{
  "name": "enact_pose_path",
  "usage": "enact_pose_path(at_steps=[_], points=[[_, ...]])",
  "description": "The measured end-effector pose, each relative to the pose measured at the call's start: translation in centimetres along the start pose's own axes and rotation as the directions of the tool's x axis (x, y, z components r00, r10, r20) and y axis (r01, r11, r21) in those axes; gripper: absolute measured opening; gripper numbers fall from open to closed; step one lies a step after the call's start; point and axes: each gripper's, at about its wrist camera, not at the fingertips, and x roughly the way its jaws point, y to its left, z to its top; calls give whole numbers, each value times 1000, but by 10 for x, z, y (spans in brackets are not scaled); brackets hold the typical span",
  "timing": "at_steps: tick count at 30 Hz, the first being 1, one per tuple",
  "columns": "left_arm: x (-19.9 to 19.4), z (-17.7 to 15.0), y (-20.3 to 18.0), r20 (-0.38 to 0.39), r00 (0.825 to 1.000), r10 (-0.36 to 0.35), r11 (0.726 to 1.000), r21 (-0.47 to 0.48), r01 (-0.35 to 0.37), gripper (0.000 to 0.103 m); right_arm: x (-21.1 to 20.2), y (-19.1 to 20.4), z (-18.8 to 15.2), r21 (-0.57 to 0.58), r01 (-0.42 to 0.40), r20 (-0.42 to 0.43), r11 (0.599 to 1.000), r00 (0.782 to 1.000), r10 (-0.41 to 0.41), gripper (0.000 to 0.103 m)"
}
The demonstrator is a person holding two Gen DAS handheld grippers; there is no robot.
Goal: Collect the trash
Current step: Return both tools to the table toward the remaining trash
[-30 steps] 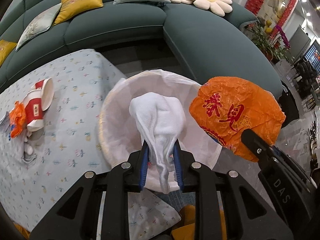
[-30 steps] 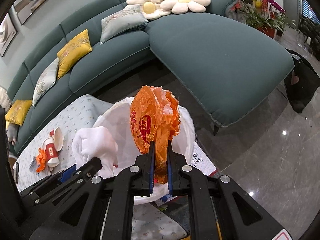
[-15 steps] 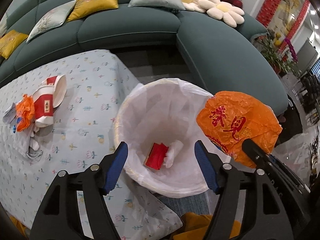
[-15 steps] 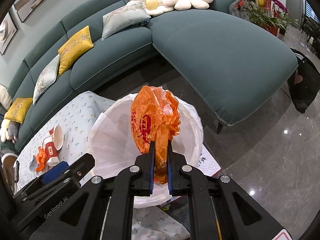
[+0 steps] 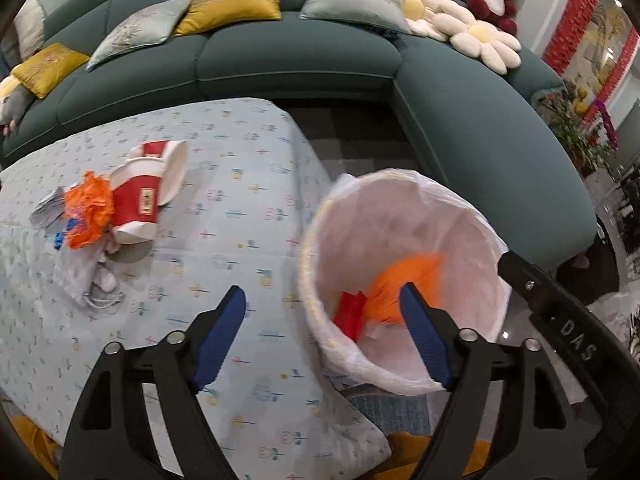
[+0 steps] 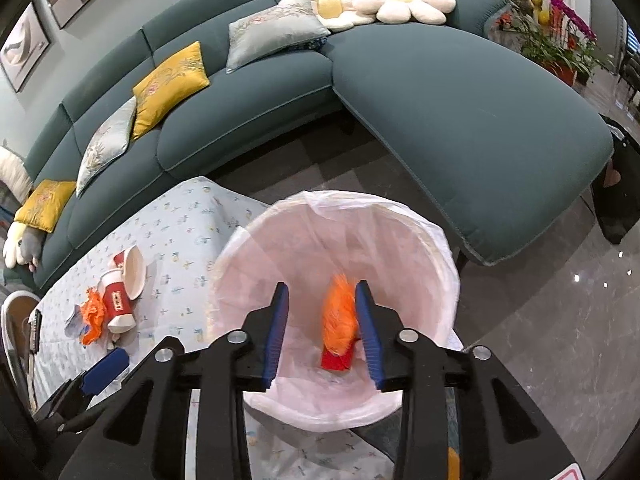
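The right gripper [image 6: 322,316] hangs over the mouth of the trash bin [image 6: 442,264], which sits at the six o'clock part of the right wrist view, lined with a thin white bag. Its jaws have just been opening and now stand apart, released: the orange wrapper [image 6: 340,316] is blurred between the blue pads, close by the right-hand one, inside the bin, above a small red packet [image 6: 336,360] on the bin's bottom. Whether the wrapper still brushes that pad cannot be told through the blur. The left gripper [image 5: 322,336] has also just been opening and is spread wide with nothing in it; one blue pad lies over the flowered tablecloth [image 5: 240,184] at seven o'clock, the other over the bin's inside at five o'clock. In the left wrist view the bin [image 5: 316,216] stands just beside the table's edge at four o'clock, with the orange wrapper [image 5: 404,280] and red packet [image 5: 350,314] in it. More trash remains on the cloth at nine o'clock: a tipped red and white paper cup [image 5: 140,200], a white lid or bowl [image 5: 174,172] leaning against it, a crumpled orange scrap [image 5: 88,208] touching the cup's base, and pale wrappers [image 5: 92,276] just below. A dark green sofa [image 5: 304,56] with yellow and grey cushions curves across twelve o'clock.
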Motion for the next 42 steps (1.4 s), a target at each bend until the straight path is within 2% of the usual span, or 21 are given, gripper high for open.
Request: enact_pose_path(at_steps=[13,24,33,42], points=[[-13,-6,69,2,999,47,991,-129,-46,78,-5,60,-18,-100,-26,-22,995,999,24,39],[-30,-22,143,4,996,94,965,-247,-90,79,-13,125,-40,-207,-58,-45,977,998,49,40],[-42,-42,217,2,990,145,929,-344,-135,79,-9,191,-64,-294,-105,-83,950,993,84,40],[-43,-56,286,-19,978,206,884,-424,-195,79,14,257,-85,-346,-161,-151,924,982,115,40]])
